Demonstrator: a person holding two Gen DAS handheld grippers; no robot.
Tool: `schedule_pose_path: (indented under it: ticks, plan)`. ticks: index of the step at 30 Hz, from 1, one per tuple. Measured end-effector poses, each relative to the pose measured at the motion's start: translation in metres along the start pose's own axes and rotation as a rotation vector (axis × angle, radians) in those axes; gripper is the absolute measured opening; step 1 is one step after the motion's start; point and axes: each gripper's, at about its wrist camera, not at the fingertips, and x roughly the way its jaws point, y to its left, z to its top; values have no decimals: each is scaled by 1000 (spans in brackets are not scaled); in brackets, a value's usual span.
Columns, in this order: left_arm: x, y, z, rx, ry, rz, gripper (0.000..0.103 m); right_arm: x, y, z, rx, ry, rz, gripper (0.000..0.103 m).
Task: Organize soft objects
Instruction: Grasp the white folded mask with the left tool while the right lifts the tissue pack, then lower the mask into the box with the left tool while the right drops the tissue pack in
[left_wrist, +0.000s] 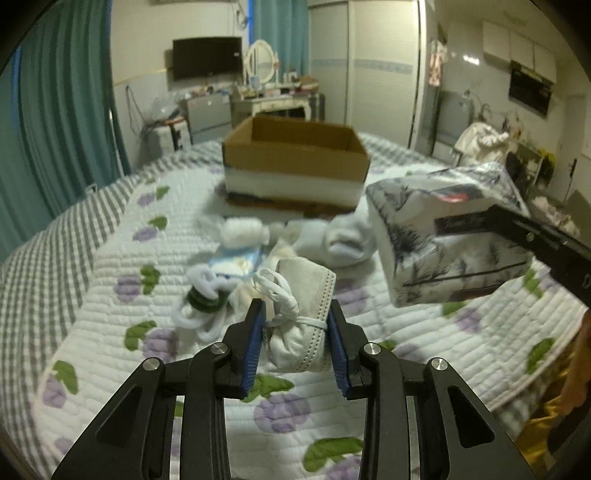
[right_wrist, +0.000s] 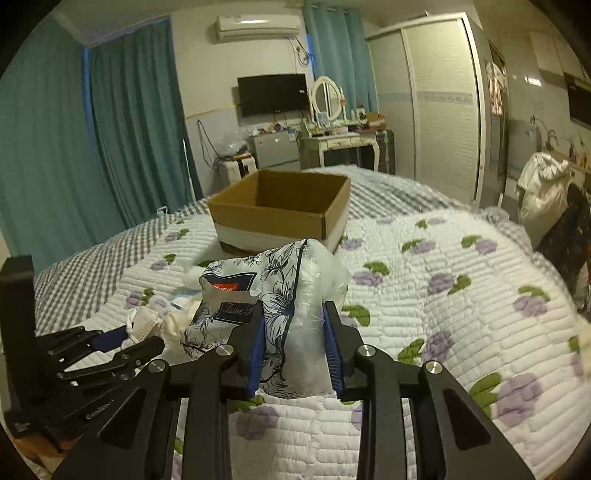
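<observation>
Quilted bed (left_wrist: 424, 332): right gripper (right_wrist: 295, 347) clamps tissue pack (right_wrist: 280, 295).

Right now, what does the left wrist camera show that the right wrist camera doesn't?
Only the left view shows the left claw closed on the bundled face mask, plus the white socks behind it. Only the right view shows the right claw gripping the tissue pack from behind, and the air conditioner. Both show the cardboard box on the quilt.
</observation>
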Motion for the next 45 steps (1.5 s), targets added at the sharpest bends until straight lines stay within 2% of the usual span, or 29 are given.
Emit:
schedule_pose_path:
  ticks: [7, 9, 13, 16, 18, 20, 24, 28, 33, 37, 42, 43, 45]
  plan:
    - [-23, -2, 56, 31, -91, -7, 32, -23, 3, 41, -60, -76, 19, 28]
    - [-24, -4, 72, 46, -106, -3, 32, -24, 3, 60, -90, -97, 35, 28]
    - [-16, -5, 117, 64, -128, 13, 32, -17, 3, 106, -152, -160, 14, 28]
    - [1, -1, 150, 56, -141, -8, 32, 4, -1, 143, -146, -183, 31, 28]
    - [13, -2, 164, 65, -154, 6, 32, 26, -2, 167, -156, -193, 16, 28]
    - [33, -1, 181, 81, -168, 27, 32, 53, -6, 187, -148, -184, 13, 28]
    - [84, 4, 205, 64, -143, 20, 32, 114, -20, 211, -105, -143, 10, 28]
    - [143, 10, 214, 54, -91, 51, 32, 181, -35, 214, -42, -65, 30, 28]
    - [199, 22, 209, 18, -15, 35, 32, 247, -56, 199, 12, 20, 72, 28]
    - [210, 16, 204, 59, -18, 66, 32, 275, -63, 183, 6, 60, 82, 28]
    - [206, 15, 202, 82, -28, 116, 38, 275, -66, 169, 10, 79, 116, 35]
    - [203, 16, 203, 73, -21, 137, 42, 273, -65, 168, 15, 74, 105, 41]
    - [190, 23, 206, 37, -40, 132, 71, 261, -67, 171, 22, 52, 91, 51]
